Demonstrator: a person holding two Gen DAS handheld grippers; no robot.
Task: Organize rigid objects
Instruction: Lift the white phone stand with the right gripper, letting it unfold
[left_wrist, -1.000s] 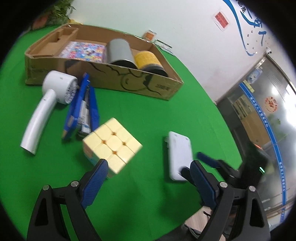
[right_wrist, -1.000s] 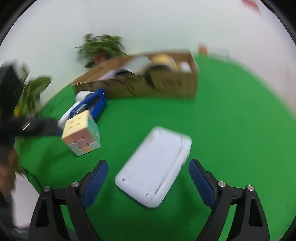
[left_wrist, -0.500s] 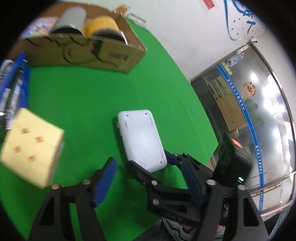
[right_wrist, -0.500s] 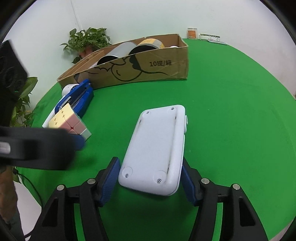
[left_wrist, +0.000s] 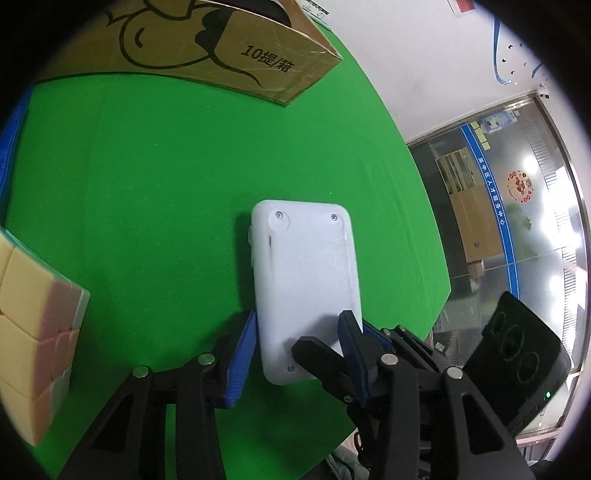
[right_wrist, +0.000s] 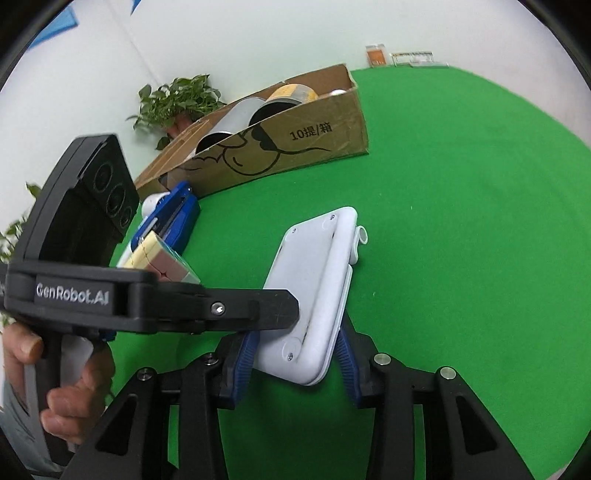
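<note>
Right gripper (right_wrist: 295, 360) now pinching near end of white device (right_wrist: 314, 291), lifted and tilted off green table (right_wrist: 461, 240); a second ago spread around it. Left gripper (left_wrist: 295, 354) swung in, state unclear. Next likely cardboard box (right_wrist: 295, 147), far left.

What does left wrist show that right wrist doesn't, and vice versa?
Only left wrist: the glass office front at right.

Only right wrist: the person's hand on the left tool's handle, the potted plant, the blue stapler, and the cans inside the box.

Both: the white device with the claw fingers of both tools around its near end, the cardboard box, the pastel cube and the green tabletop.
</note>
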